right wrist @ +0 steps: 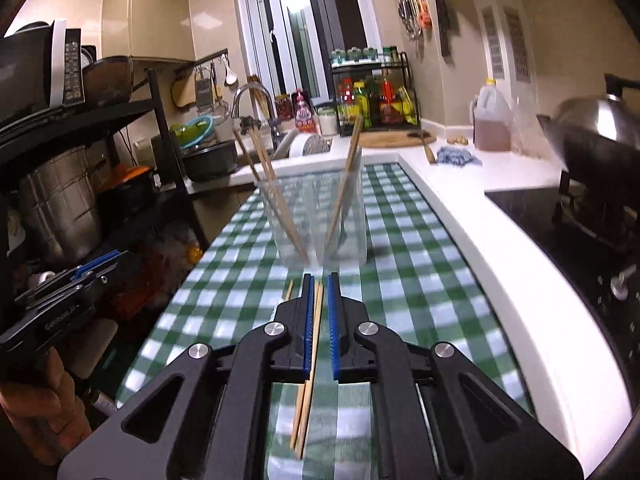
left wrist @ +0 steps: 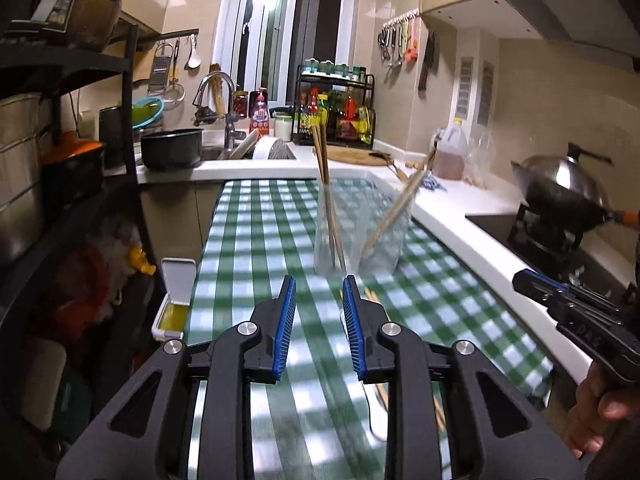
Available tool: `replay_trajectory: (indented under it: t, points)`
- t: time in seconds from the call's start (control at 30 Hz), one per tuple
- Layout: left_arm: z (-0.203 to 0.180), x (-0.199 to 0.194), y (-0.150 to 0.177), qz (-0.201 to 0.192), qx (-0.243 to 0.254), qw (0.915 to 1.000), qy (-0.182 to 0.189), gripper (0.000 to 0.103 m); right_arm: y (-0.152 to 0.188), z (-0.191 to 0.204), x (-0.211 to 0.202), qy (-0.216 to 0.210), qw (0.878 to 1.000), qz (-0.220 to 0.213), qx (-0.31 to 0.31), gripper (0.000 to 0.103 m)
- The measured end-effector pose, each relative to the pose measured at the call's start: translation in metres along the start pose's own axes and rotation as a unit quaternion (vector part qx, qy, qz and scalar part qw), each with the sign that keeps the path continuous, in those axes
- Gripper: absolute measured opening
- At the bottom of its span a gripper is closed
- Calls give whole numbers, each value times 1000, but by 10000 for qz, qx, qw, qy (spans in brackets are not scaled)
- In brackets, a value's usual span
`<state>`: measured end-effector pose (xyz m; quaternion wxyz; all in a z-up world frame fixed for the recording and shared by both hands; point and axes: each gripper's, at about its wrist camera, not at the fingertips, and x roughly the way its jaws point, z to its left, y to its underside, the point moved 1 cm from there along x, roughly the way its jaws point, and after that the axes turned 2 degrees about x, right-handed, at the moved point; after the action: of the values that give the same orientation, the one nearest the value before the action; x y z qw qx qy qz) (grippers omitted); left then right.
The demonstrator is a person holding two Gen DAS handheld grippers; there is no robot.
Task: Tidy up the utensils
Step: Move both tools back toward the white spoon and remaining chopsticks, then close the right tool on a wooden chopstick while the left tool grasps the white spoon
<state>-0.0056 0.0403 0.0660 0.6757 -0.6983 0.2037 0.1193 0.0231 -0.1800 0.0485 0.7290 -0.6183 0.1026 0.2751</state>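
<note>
Clear glass jar [right wrist: 316, 220]: upright on the green-checked cloth [right wrist: 420, 280] of the counter, serving as holder; several wooden chopsticks [right wrist: 276, 196] already lean inside it, tips down. Loose chopstick pair [right wrist: 310, 360]: lying flat on the cloth just short of the jar, not yet sorted. Right gripper [right wrist: 319, 288]: jaws narrowed to a slim gap directly over that pair; contact likely, though blur prevents certainty. Left gripper [left wrist: 319, 284]: moderately parted, empty, aimed at the jar, the loose pair just beside its right finger.
</note>
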Motion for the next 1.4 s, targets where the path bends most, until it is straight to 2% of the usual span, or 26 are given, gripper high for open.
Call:
replay_trajectory:
  t: [0.27,0.57,0.9,0.97,1.03,1.17,1.2,1.23,1.4]
  points:
    - [-10,1,46,357,-26,9994,19,24,54,0,0,31,9993,370,-62,7]
    - [1,11,56,591,-345,9977,4,24,91,6,33,-121,9945,1042,-48,8]
    - [0,18,62,754,-425,9961,146,24,111,12,57,-24,9886,1493,-175,9]
    - [-1,20,64,819,-461,9954,198,24,111,13,55,30,9888,1467,-259,10]
    - [-3,24,67,915,-511,9941,292,24,112,13,57,199,9877,1511,-349,12]
    - [-12,36,77,1189,-630,9892,589,24,113,12,56,268,9869,1530,-434,12]
    - [-14,40,81,1258,-670,9878,623,24,113,11,55,255,9868,1538,-435,11]
    - [-15,44,84,1324,-718,9865,648,24,113,10,55,262,9868,1541,-427,5]
    - [-23,58,94,1541,-846,9819,702,24,112,-4,50,399,9872,1520,-271,5]
